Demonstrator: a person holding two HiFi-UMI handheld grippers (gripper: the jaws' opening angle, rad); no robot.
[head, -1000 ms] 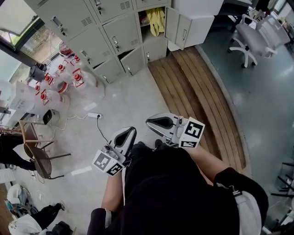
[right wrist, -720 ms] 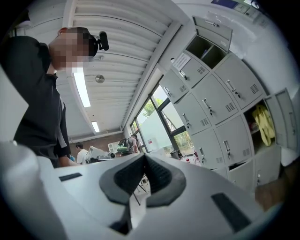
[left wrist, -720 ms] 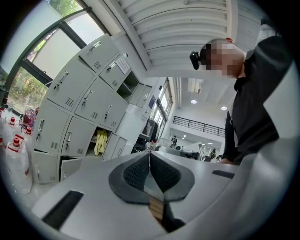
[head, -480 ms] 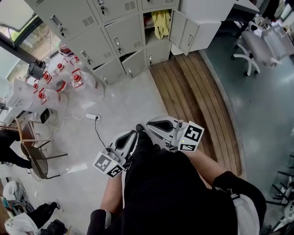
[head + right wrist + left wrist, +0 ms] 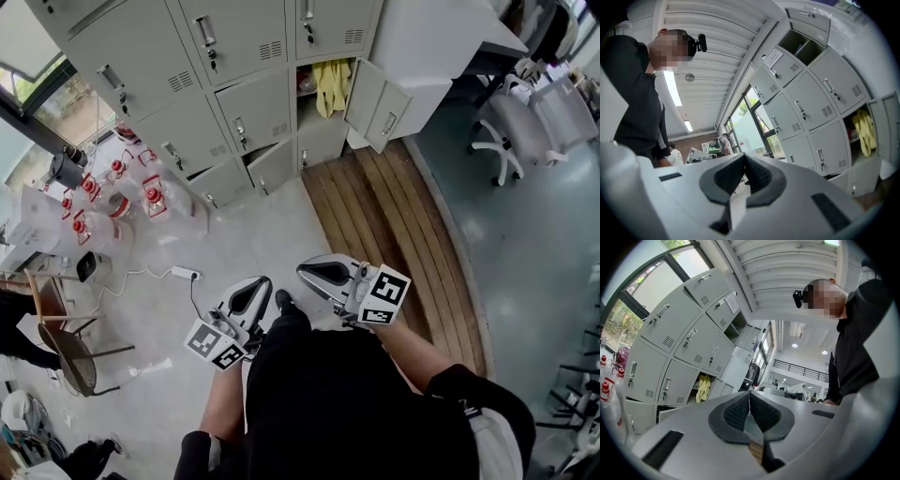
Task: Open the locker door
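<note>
A bank of grey lockers (image 5: 239,108) stands at the far side of the floor, several steps ahead of me. One locker stands open with a yellow cloth (image 5: 330,84) hanging inside, its door (image 5: 380,105) swung to the right. Two low doors (image 5: 246,169) are ajar. My left gripper (image 5: 259,285) and right gripper (image 5: 306,272) are held close to my body, both shut and empty, far from the lockers. The left gripper (image 5: 749,395) points up at the lockers (image 5: 686,350). Beyond the right gripper (image 5: 744,158) are lockers (image 5: 811,105) and the cloth (image 5: 865,130).
Clear jugs with red caps (image 5: 112,187) crowd the floor left of the lockers. A power strip (image 5: 183,273) and its cable lie ahead on the left. Wooden planks (image 5: 375,216) run on the right. An office chair (image 5: 525,127) and a round chair (image 5: 70,345) stand aside.
The head view has swung up and nearer to the lockers, so more of their doors show. Both grippers stay shut near my body, the left one slightly lower in the view.
</note>
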